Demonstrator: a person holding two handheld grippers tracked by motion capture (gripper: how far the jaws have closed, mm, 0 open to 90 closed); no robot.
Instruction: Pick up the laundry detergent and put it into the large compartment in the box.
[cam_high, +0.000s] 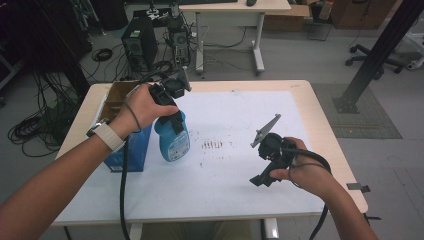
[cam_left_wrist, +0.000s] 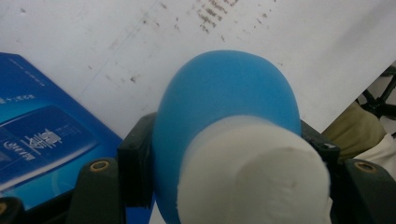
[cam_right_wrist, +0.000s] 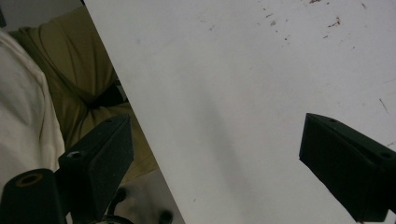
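The left hand-held gripper (cam_high: 172, 117) is clamped on the neck of a blue bottle (cam_high: 173, 140) left of centre in the high view, beside a blue box (cam_high: 131, 150) at the left edge of the white surface (cam_high: 235, 170). In the left gripper view the bottle (cam_left_wrist: 224, 98) and its white cap (cam_left_wrist: 252, 172) sit wedged between the jaws. The right hand-held gripper (cam_high: 265, 172) hangs at lower right, jaws apart and empty. A clean lift likely calls for a straight, upright rise, keeping the squeeze firm so the smooth neck does not slip. The box stands just beside the bottle; open room lies across the middle, toward the right and near edges.
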